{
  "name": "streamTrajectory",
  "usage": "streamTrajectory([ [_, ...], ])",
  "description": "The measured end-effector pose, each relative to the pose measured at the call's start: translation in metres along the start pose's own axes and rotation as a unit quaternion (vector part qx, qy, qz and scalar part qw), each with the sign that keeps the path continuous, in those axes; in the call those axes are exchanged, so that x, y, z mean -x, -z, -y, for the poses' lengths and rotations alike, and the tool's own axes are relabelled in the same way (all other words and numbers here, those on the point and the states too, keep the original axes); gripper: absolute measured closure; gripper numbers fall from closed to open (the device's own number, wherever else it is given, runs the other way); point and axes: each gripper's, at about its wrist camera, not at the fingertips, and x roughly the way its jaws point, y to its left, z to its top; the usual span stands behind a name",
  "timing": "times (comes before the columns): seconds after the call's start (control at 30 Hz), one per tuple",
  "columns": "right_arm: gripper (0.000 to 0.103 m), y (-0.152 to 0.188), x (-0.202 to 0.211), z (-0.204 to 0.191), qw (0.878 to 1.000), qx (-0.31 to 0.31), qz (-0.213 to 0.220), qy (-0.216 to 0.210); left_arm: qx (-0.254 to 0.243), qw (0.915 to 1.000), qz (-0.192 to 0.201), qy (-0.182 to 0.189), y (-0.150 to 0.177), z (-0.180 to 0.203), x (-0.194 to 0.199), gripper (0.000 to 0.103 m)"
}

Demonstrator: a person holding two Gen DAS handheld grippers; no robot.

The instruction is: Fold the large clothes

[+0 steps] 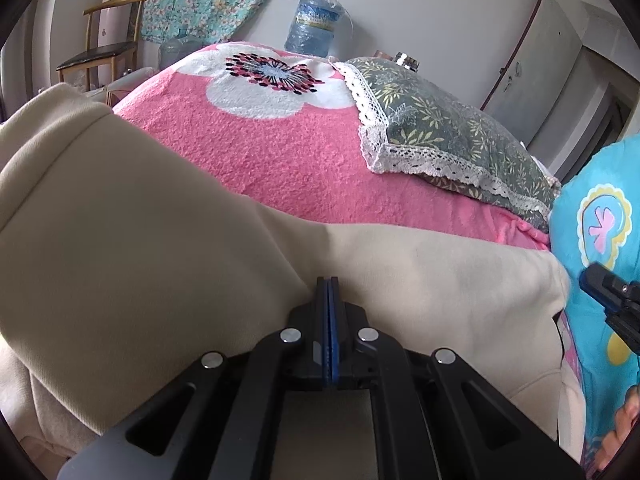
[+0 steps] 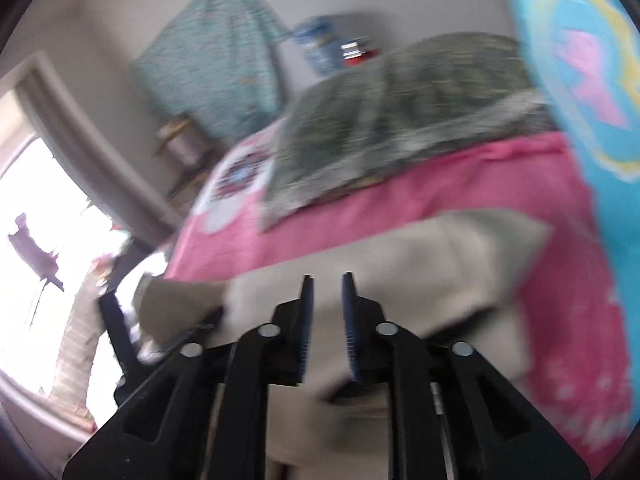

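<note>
A large cream garment (image 1: pixel 160 260) lies spread over the near part of a bed covered by a pink blanket (image 1: pixel 260 152). My left gripper (image 1: pixel 328 280) is shut, its tips pinching a fold of the cream cloth, and creases run toward the tips. In the blurred right wrist view my right gripper (image 2: pixel 328 280) hovers over the cream garment (image 2: pixel 440 264) with its jaws a little apart and nothing between the pads. One of the right gripper's fingers (image 1: pixel 600 280) shows at the right edge of the left wrist view, off the cloth's corner.
A grey leaf-print pillow with a lace edge (image 1: pixel 440 128) lies on the bed's far right. A person in blue cartoon-print clothing (image 1: pixel 600 220) stands close on the right. A wooden chair (image 1: pixel 104 48) and water bottles (image 1: pixel 316 24) stand beyond the bed, and a bright window (image 2: pixel 36 200) shows on the left.
</note>
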Motion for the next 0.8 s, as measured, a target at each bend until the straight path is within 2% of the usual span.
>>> streamTrajectory([
  [0.03,0.073,-0.001,-0.015,-0.005,1.0,0.011,-0.017,0.009,-0.005,1.0,-0.007,0.0,0.0,0.0,0.001,0.1],
  [0.1,0.072,0.023,-0.05,-0.002,0.996,0.029,-0.081,0.034,-0.034,0.999,-0.029,-0.005,0.001,0.0,0.005,0.1],
  [0.13,0.072,0.038,-0.053,0.0,0.995,0.047,-0.081,0.041,-0.045,0.9984,-0.034,-0.008,0.002,-0.001,0.008,0.1],
  [0.17,0.072,0.047,-0.05,0.0,0.995,0.066,-0.061,0.041,-0.048,0.9981,-0.038,-0.01,0.003,-0.003,0.01,0.1],
  [0.23,0.072,0.058,-0.038,0.001,0.995,0.079,-0.037,0.044,-0.006,0.999,-0.044,-0.01,0.0,-0.011,0.02,0.1],
  [0.27,0.072,0.059,-0.036,0.003,0.996,0.075,-0.032,0.044,0.026,0.9992,-0.029,-0.01,-0.004,-0.011,0.03,0.101],
  [0.3,0.072,0.059,-0.037,0.003,0.995,0.077,-0.032,0.045,0.045,0.9988,-0.013,0.015,-0.007,-0.009,0.036,0.101],
  [0.33,0.072,0.059,-0.038,0.004,0.995,0.08,-0.035,0.048,0.07,0.9949,0.0,0.073,-0.013,-0.006,0.039,0.101],
  [0.37,0.072,0.059,-0.037,0.003,0.994,0.085,-0.034,0.051,0.082,0.9895,-0.005,0.119,-0.018,0.001,0.033,0.101],
  [0.4,0.072,0.06,-0.037,0.001,0.994,0.089,-0.032,0.054,0.085,0.9857,-0.02,0.144,-0.022,0.006,0.024,0.101],
  [0.43,0.072,0.06,-0.04,0.001,0.994,0.094,-0.027,0.056,0.096,0.9754,-0.057,0.19,-0.025,0.014,0.003,0.101],
  [0.47,0.072,0.06,-0.039,0.004,0.994,0.096,-0.024,0.056,0.109,0.9658,-0.103,0.212,-0.026,0.019,-0.018,0.101],
  [0.5,0.072,0.064,-0.039,0.005,0.994,0.096,-0.021,0.055,0.123,0.961,-0.14,0.205,-0.024,0.02,-0.036,0.101],
  [0.57,0.072,0.069,-0.036,0.003,0.994,0.094,-0.018,0.05,0.185,0.9407,-0.163,0.233,-0.022,0.001,-0.057,0.1],
  [0.6,0.072,0.07,-0.035,0.004,0.994,0.094,-0.016,0.048,0.228,0.924,-0.164,0.259,-0.021,-0.016,-0.059,0.1],
  [0.63,0.072,0.068,-0.045,0.0,0.994,0.095,-0.016,0.048,0.234,0.9261,-0.153,0.254,-0.022,-0.025,-0.055,0.1],
  [0.67,0.072,0.068,-0.045,0.001,0.994,0.095,-0.015,0.047,0.233,0.936,-0.129,0.231,-0.024,-0.037,-0.046,0.1],
  [0.7,0.072,0.068,-0.045,0.0,0.994,0.094,-0.015,0.044,0.241,0.9402,-0.108,0.215,-0.025,-0.051,-0.037,0.1],
  [0.8,0.072,0.073,-0.036,0.004,0.995,0.09,-0.013,0.036,0.291,0.9382,-0.054,0.18,-0.023,-0.107,-0.011,0.1],
])
